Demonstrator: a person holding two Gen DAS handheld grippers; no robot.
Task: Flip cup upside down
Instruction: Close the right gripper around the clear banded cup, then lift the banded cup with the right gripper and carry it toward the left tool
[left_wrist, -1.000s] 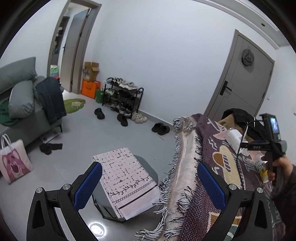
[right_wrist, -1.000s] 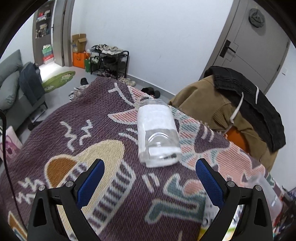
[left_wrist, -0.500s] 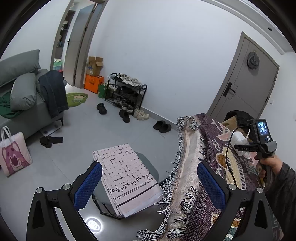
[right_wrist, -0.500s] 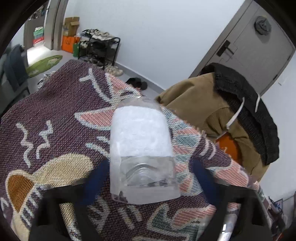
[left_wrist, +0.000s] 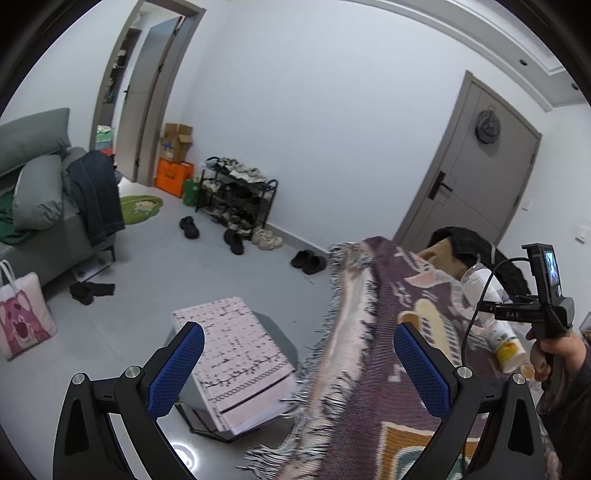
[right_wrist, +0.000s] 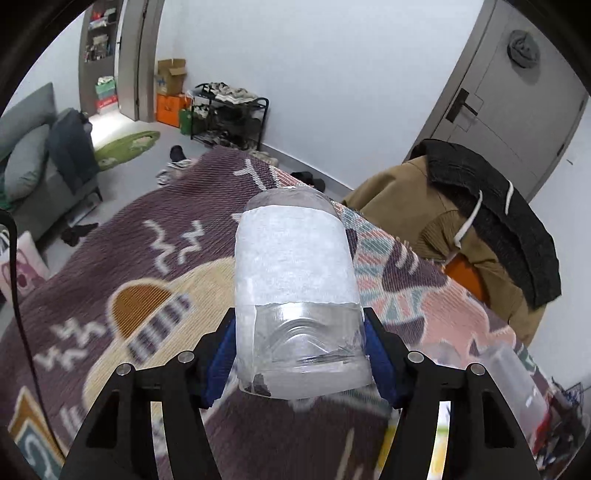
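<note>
Over the patterned blanket (right_wrist: 155, 258) we hold the right gripper (right_wrist: 301, 354) closed on the cup (right_wrist: 295, 295) — its blue pads (right_wrist: 221, 363) press against the clear lower part on both sides. The cup is transparent plastic with a white band wrapped round its middle, and its far end points away from us, toward the brown coat (right_wrist: 424, 206) heaped at the blanket's far edge. Whether the cup touches the blanket we cannot tell; it seems to lie tilted along the gripper's fingers. A second clear container (right_wrist: 517, 384) lies blurred on the blanket, to the right of the cup.

Off the blanket's fringed left edge, our left gripper (left_wrist: 297, 365) hangs with its jaws spread wide and nothing between them. Below it, beside the blanket, sits a low stool with a white printed cover (left_wrist: 232, 365). Across the blanket from that gripper we see the right hand (left_wrist: 550, 350) gripping its handle, with the cup (left_wrist: 476, 284) just beyond — only partly visible.
</note>
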